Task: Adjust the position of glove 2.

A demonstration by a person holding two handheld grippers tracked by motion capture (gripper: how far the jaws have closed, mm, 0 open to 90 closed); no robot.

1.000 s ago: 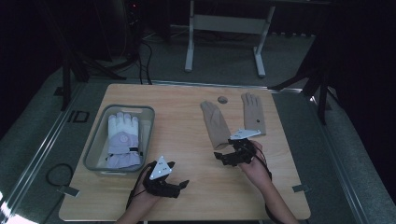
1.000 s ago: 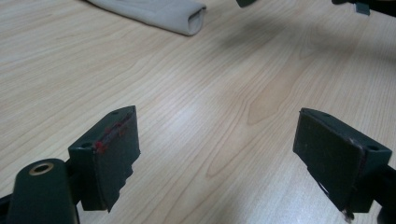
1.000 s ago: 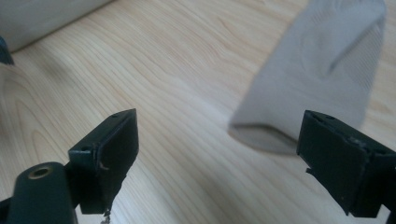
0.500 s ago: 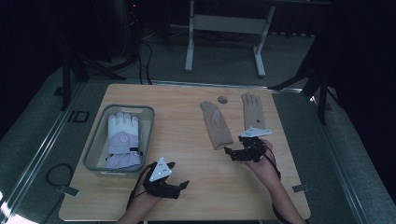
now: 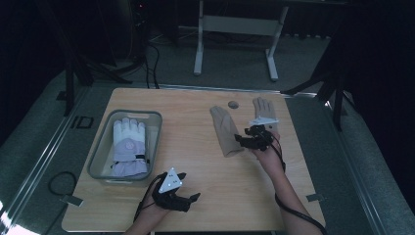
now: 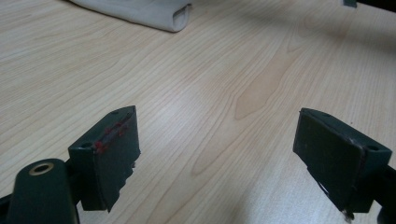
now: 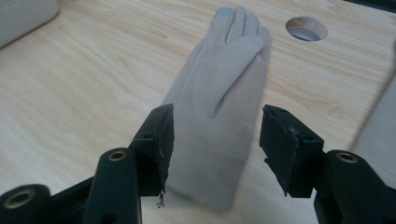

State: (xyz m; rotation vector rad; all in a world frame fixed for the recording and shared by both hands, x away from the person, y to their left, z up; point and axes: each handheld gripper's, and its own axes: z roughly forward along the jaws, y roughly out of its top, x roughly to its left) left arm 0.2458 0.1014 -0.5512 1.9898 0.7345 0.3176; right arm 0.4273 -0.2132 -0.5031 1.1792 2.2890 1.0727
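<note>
Two beige knit gloves lie flat on the right half of the wooden table: one nearer the middle, the other to its right, partly under my right hand. My right gripper is open at the cuff of the nearer glove, whose cuff lies between the spread jaws. A pair of white and lilac padded gloves rests in a clear bin on the left. My left gripper hovers low near the table's front edge, open, with bare wood between its jaws.
A round cable hole sits in the table near its far edge, seen also as a hole beyond the glove's fingertips. A white table frame stands on the floor behind. Cables trail from both grippers.
My right gripper has drifted right and slightly away, staying at the cuff end of the nearer beige glove. The left gripper has hardly moved.
</note>
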